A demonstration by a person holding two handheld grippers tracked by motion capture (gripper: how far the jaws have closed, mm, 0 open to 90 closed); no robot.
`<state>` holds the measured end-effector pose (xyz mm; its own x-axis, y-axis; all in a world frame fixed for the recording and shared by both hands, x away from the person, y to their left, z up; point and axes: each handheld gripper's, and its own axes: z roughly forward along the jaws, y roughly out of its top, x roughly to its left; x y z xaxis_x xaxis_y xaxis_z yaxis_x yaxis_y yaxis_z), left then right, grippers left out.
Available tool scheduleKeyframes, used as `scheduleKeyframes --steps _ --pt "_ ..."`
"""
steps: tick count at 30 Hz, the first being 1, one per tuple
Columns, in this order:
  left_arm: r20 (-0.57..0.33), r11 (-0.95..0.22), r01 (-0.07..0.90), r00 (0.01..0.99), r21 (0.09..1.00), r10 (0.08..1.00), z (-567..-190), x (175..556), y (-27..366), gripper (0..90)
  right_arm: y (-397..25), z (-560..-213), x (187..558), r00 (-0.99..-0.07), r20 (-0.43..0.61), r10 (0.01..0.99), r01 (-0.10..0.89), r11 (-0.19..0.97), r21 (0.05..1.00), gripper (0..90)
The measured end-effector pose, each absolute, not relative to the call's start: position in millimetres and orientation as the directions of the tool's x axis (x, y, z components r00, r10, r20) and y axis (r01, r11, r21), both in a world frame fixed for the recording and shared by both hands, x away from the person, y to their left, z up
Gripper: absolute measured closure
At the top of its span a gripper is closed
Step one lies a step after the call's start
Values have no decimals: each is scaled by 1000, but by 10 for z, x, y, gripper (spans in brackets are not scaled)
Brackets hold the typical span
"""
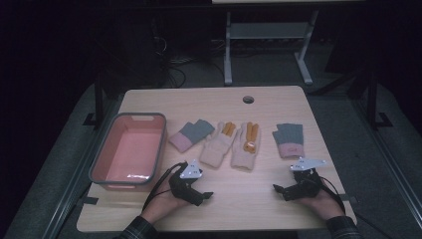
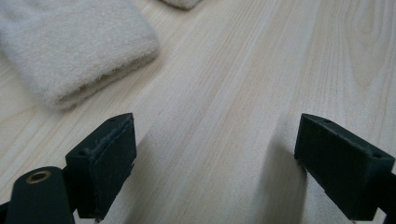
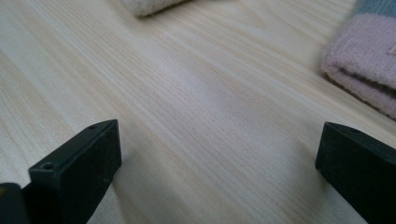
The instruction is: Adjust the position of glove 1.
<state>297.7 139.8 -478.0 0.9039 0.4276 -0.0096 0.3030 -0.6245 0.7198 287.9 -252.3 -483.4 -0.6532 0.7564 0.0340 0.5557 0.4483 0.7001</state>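
Note:
Four gloves lie in a row across the middle of the wooden table [image 1: 249, 199]. Two are cream gloves with orange fingers [image 1: 217, 144] [image 1: 245, 145]; outside them lie a grey-and-pink glove [image 1: 190, 134] on the left and another grey-and-pink glove [image 1: 289, 139] on the right. A pink basket [image 1: 158, 144] with a grey rim stands at the left. My left gripper [image 1: 205, 196] rests open on the table near the front edge, below the cream gloves. A cream cuff [image 2: 79, 51] lies ahead of its jaws. My right gripper [image 1: 278, 191] also rests open; a pink cuff [image 3: 364, 65] lies ahead to its right.
A round grey grommet [image 1: 249, 99] sits near the table's far edge. Beyond the table stands a metal frame [image 1: 268, 35] on a dark floor with cables. Bare wood lies between the two grippers.

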Motion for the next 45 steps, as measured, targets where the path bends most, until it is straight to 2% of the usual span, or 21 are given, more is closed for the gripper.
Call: scheduleKeyframes --steps 21,31,36,45 --pt "-21 -622 343 885 704 464 -4749 3010 1393 125 -2524 -4832 2865 -658 33 753 553 453 700 0" --pt "-44 -574 369 865 731 500 -4573 3068 1415 135 -2522 -4832 2866 -657 35 753 556 451 698 0" --pt "-24 -574 360 860 735 509 -4495 3092 1392 141 -2522 -4832 2869 -658 34 753 554 452 699 0" --pt "-24 -554 367 848 747 529 -4388 3226 1336 259 -2525 -4834 2874 -657 30 754 551 452 701 0"
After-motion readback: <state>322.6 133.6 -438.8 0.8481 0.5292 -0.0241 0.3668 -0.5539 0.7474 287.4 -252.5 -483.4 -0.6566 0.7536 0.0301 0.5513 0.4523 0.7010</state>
